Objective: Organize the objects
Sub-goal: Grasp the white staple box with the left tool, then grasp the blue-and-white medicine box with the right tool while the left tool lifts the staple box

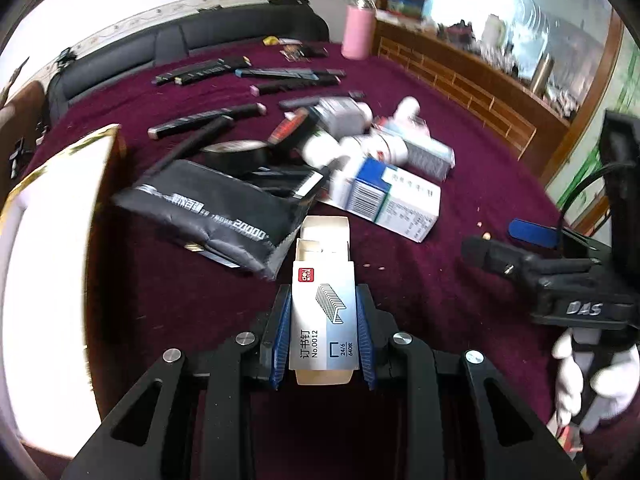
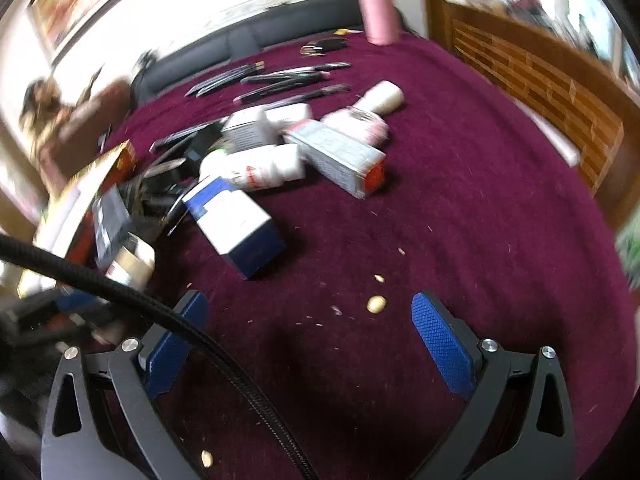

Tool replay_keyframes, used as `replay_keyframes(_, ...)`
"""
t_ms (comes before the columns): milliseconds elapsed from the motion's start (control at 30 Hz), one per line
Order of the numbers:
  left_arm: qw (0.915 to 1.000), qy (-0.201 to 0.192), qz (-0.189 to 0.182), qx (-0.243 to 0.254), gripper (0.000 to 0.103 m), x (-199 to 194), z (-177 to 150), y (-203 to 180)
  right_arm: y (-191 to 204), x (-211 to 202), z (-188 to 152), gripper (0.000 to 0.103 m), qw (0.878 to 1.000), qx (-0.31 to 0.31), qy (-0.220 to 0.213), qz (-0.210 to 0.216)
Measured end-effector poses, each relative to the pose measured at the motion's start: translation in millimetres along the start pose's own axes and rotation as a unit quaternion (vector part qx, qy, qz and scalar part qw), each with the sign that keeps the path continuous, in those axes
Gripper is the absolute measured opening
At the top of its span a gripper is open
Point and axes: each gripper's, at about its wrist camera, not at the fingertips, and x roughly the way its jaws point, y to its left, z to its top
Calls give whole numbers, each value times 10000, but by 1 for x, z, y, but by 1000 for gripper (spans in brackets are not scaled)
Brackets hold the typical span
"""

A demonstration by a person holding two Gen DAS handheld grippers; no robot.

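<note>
- Two blue-padded black grippers over a maroon velvet tablecloth (image 2: 460, 200).
- Left gripper (image 1: 323, 316): pads clamped on the sides of a small white-and-grey cardboard staple box (image 1: 323, 320), inner tray slid out at the far end, box clear of the cloth.
- Right gripper (image 2: 310, 336): pads spread wide, nothing between; a black braided cable (image 2: 120, 292) across its left finger.
- Just beyond: a black foil pouch (image 1: 208, 216) and a blue-and-white carton (image 1: 394, 204), lying flat.
- Farther: white pill bottles (image 1: 360, 146) heaped with boxes, then dark pens (image 1: 208, 118) in rows.
- Far edge: pink cylindrical flask (image 1: 357, 32), upright.
</note>
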Motion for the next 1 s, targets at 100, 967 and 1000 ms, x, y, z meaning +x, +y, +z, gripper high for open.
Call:
replay_keyframes(100, 9997, -107, -55, -191, 26, -19, -7, 18, 21, -1, 14, 103, 9987, -486, -33, -124)
replay_keyframes(967, 9922, -649, -85, -1062, 26, -85, -42, 86, 74, -11, 36, 32, 9929, -995, 464, 468)
replay_keyframes(1000, 9916, -676, -75, -1096, 26, -87, -43, 89, 78, -14, 39, 32, 9927, -984, 436, 548)
